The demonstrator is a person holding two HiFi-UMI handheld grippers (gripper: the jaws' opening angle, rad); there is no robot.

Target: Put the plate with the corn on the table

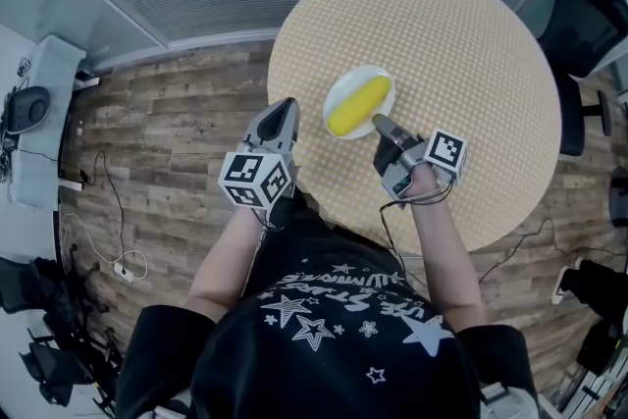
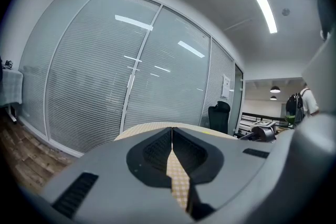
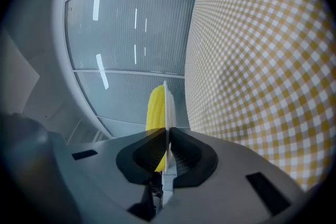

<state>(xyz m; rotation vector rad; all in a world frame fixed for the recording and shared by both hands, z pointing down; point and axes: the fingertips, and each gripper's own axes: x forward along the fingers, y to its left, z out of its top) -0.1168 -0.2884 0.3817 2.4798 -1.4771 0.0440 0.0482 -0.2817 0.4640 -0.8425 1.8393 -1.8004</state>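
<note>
A white plate (image 1: 343, 91) with a yellow corn cob (image 1: 357, 105) on it hangs over the round checked table (image 1: 461, 44), near its front left part. My right gripper (image 1: 378, 120) is shut on the plate's near rim. In the right gripper view the plate (image 3: 170, 107) is seen edge-on between the jaws, the corn cob (image 3: 156, 110) on its left, the table (image 3: 262, 60) filling the right. My left gripper (image 1: 285, 107) is shut and holds nothing, just off the table's left edge; in the left gripper view its jaws (image 2: 171, 136) meet with only the table beyond.
Wood flooring (image 1: 167, 162) lies left of the table. Glass walls with blinds (image 2: 105, 76) stand behind. Black office chairs (image 1: 587, 25) stand at the table's right side, and a white desk (image 1: 39, 113) is at the far left. Cables (image 1: 108, 211) trail on the floor.
</note>
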